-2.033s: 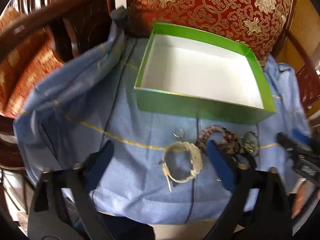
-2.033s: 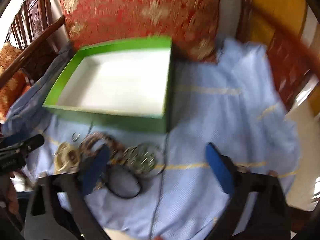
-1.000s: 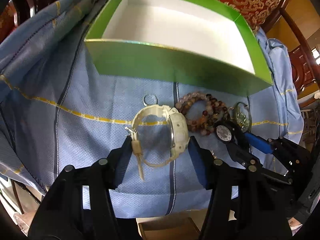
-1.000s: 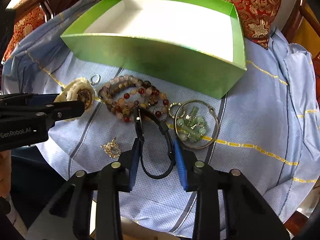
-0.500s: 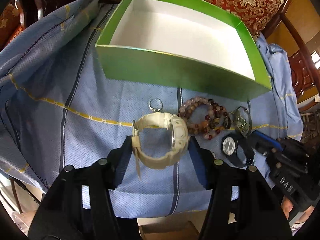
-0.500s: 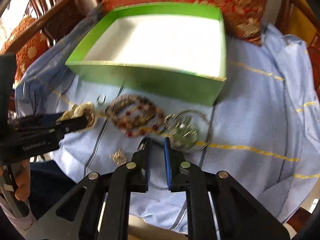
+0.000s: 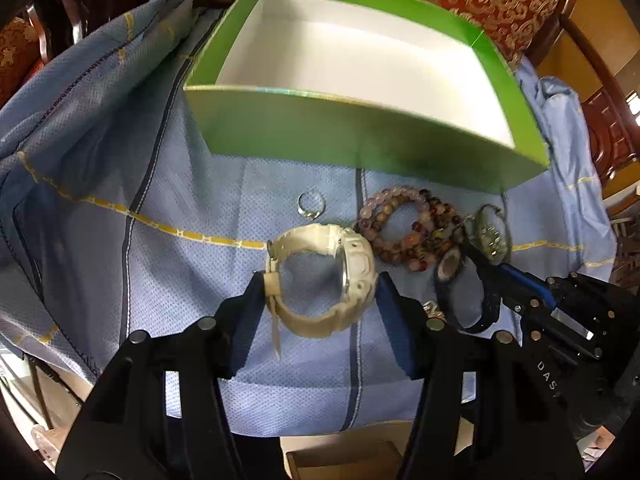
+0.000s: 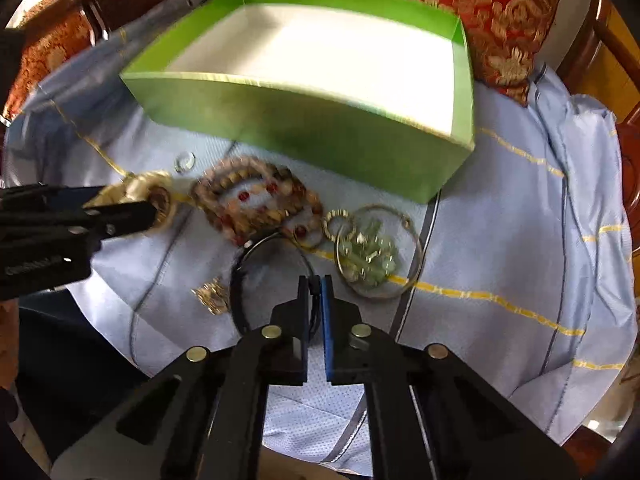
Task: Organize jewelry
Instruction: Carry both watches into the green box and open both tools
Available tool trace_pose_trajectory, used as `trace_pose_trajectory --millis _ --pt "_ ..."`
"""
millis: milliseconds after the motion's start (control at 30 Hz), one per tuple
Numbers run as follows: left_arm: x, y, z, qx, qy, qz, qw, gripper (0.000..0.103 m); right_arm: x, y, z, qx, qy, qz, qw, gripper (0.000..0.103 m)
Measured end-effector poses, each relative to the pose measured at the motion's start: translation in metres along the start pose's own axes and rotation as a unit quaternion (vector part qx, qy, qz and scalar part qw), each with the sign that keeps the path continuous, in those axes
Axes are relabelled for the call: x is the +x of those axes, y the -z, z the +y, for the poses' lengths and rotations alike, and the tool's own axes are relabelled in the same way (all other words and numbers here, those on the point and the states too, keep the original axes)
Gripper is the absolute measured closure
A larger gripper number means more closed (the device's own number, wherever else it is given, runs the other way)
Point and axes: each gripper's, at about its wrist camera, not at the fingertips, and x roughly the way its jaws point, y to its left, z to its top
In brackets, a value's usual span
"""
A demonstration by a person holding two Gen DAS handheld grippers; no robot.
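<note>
My left gripper (image 7: 320, 288) is shut on the cream watch (image 7: 320, 280), its pads pressing both sides of the band, lifted a little off the blue cloth. My right gripper (image 8: 315, 280) is shut on the strap of a black watch (image 8: 240, 280), which also shows in the left wrist view (image 7: 450, 266). An empty green box with a white inside (image 7: 360, 136) stands behind, also in the right wrist view (image 8: 304, 120). Beaded bracelets (image 7: 404, 232), a silver ring (image 7: 311, 204), a bangle with green beads (image 8: 376, 256) and a gold brooch (image 8: 212, 294) lie on the cloth.
A blue cloth with yellow stripes (image 7: 120, 200) covers the seat. A red and gold cushion (image 8: 460, 0) stands behind the box. Dark wooden chair arms (image 7: 60, 20) rise at the left and right. The cloth's front edge hangs over the seat.
My right gripper closed on the black watch strap and lifted it slightly. My left gripper holds the cream watch and both moved closer to the green box.
</note>
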Motion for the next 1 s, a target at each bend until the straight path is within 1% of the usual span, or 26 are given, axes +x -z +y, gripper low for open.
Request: trace_pose_trajectory --millis 67,233,333,400,467,533,600,667,700,767,800,833,867,900,933,967,1000 --pt "-0.006 0.0 0.003 -0.004 0.01 -0.012 0.9999 0.047 -0.011 -0.003 -0.001 0.004 -0.005 -0.021 1.0 0.097" --pt "-0.022 -0.002 0.007 -0.009 0.023 -0.034 0.9991 0.048 -0.028 -0.009 -0.005 0.016 -0.018 -0.044 0.999 0.097" --pt "-0.043 -0.006 0.006 -0.005 0.043 -0.055 0.9976 0.048 -0.047 -0.014 -0.01 0.025 -0.039 -0.069 0.997 0.097" --pt "-0.063 -0.017 0.002 0.005 0.059 -0.074 0.9955 0.048 -0.066 -0.024 -0.015 0.032 -0.058 -0.095 0.993 0.097" --pt "-0.079 -0.031 -0.004 0.013 0.063 -0.092 0.9937 0.047 -0.083 -0.041 -0.02 0.037 -0.057 -0.119 0.991 0.097" --pt "-0.091 -0.056 -0.016 0.031 0.04 -0.106 0.9931 0.047 -0.089 -0.064 -0.025 0.032 -0.043 -0.136 0.989 0.097" --pt "-0.09 -0.08 -0.026 0.042 0.032 -0.115 0.992 0.047 -0.081 -0.092 -0.032 0.032 -0.035 -0.14 0.989 0.097" --pt "-0.078 -0.103 -0.03 0.039 0.036 -0.118 0.9916 0.047 -0.061 -0.111 -0.041 0.04 -0.043 -0.13 0.99 0.097" --pt "-0.068 -0.111 -0.03 0.035 0.039 -0.12 0.9913 0.047 -0.047 -0.118 -0.045 0.046 -0.049 -0.125 0.99 0.097" --pt "-0.048 -0.118 -0.03 0.034 0.041 -0.125 0.9907 0.046 -0.027 -0.122 -0.051 0.054 -0.056 -0.109 0.991 0.096" --pt "-0.031 -0.123 -0.031 0.036 0.035 -0.12 0.9915 0.046 -0.014 -0.123 -0.054 0.058 -0.055 -0.092 0.993 0.096" --pt "-0.024 -0.125 -0.03 0.038 0.027 -0.112 0.9926 0.045 -0.006 -0.124 -0.056 0.06 -0.049 -0.081 0.994 0.093" --pt "-0.012 -0.128 -0.03 0.04 0.013 -0.094 0.9947 0.045 -0.002 -0.122 -0.056 0.061 -0.043 -0.073 0.995 0.09" --pt "-0.007 -0.128 -0.029 0.039 0.009 -0.084 0.9957 0.045 -0.002 -0.12 -0.057 0.06 -0.037 -0.064 0.995 0.081" --pt "-0.006 -0.126 -0.027 0.038 0.01 -0.082 0.9959 0.045 -0.007 -0.119 -0.058 0.061 -0.038 -0.066 0.995 0.071" --pt "-0.011 -0.121 -0.024 0.038 0.014 -0.084 0.9957 0.044 -0.013 -0.116 -0.059 0.062 -0.04 -0.07 0.995 0.065" --pt "-0.018 -0.115 -0.023 0.043 0.023 -0.086 0.9952 0.039 -0.024 -0.111 -0.061 0.066 -0.044 -0.079 0.994 0.056"
